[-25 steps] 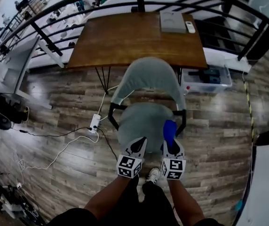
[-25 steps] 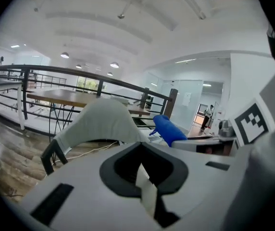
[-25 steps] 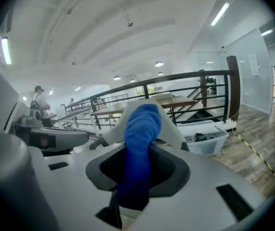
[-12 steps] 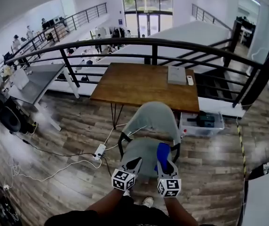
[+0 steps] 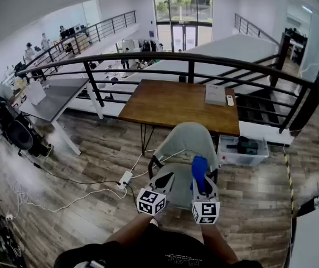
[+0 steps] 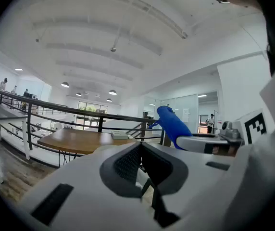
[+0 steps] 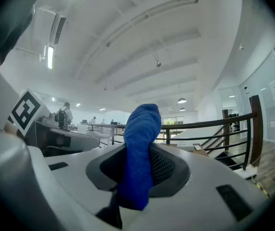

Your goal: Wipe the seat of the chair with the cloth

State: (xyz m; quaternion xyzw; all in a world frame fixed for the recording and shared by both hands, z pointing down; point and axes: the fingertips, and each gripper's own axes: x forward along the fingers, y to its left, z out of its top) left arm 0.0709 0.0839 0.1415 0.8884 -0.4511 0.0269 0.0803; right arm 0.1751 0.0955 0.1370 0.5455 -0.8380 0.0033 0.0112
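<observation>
floor (image 5: 92,149), one chair (image 5: 184,141); right tongs (image 5: 200,181) clamp one cloth (image 5: 199,169).

No lettering is legible; the small print on the person's dark shirt (image 5: 176,257) is too blurred.

The chair seat (image 5: 180,192) lies open from the front, hemmed by backrest (image 5: 186,141) and table (image 5: 176,105) behind.
</observation>
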